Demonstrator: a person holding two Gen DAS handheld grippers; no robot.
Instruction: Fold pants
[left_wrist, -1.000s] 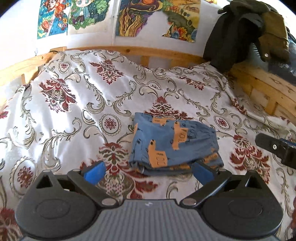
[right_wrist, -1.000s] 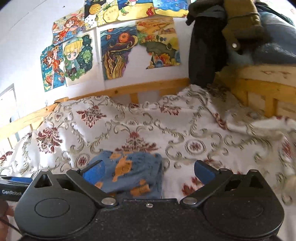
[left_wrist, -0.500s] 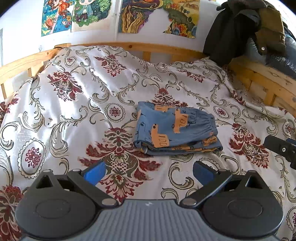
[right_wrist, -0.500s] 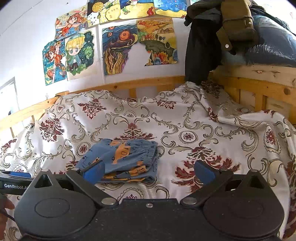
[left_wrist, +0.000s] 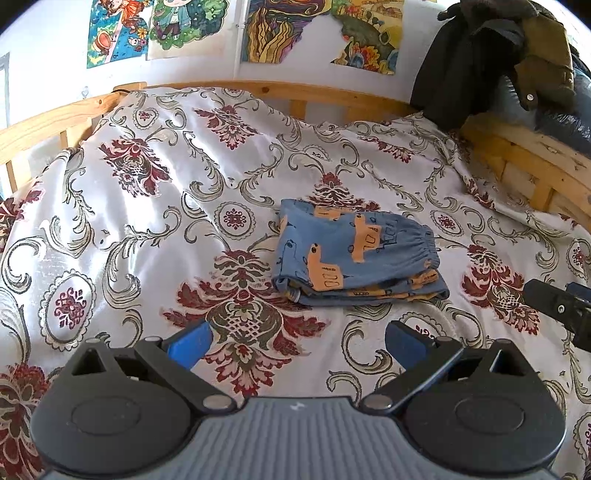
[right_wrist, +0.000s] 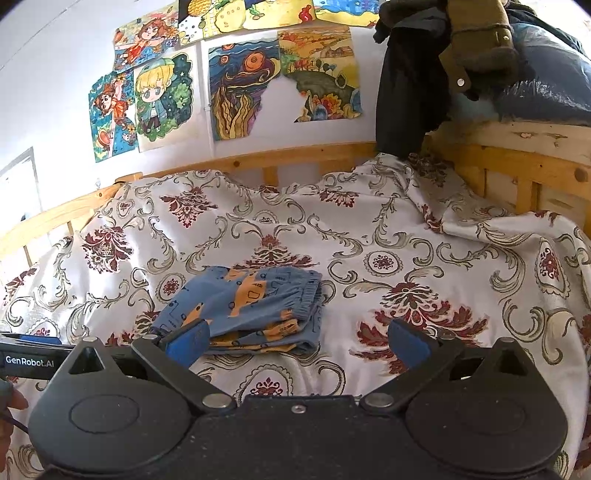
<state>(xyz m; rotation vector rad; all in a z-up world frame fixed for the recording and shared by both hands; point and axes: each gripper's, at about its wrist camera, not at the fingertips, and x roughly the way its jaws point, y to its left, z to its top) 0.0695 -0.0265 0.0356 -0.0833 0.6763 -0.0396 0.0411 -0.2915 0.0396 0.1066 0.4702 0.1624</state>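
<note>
Hovering above a bed, the left tool (left_wrist: 295, 341) stands with its blue-padded fingers (left_wrist: 190, 343) spread wide and nothing between them, clear of the cloth below. The right tool (right_wrist: 297, 341) is likewise parted and empty; its left pad overlaps the near corner of the garment in that view, though whether it touches cannot be told. Part of the right tool shows as a dark bar at the right edge of the left wrist view, and the left tool's lettered side shows at the left edge of the right wrist view, with a fingertip (right_wrist: 11, 397) of the person below it.

Just beyond the fingers lie the pants (left_wrist: 356, 253), folded into a compact stack, blue with orange vehicle prints, the gathered waistband turned to the right. They rest on the bedspread (left_wrist: 155, 221), a glossy white cover patterned with dark red medallions and grey-green scrolls, near its middle.

Farther back runs the wooden bed rail (right_wrist: 258, 158). A dark jacket (right_wrist: 406, 92) with an olive garment over it hangs at the far right corner. Coloured drawings (right_wrist: 243, 92) are stuck on the white wall behind.
</note>
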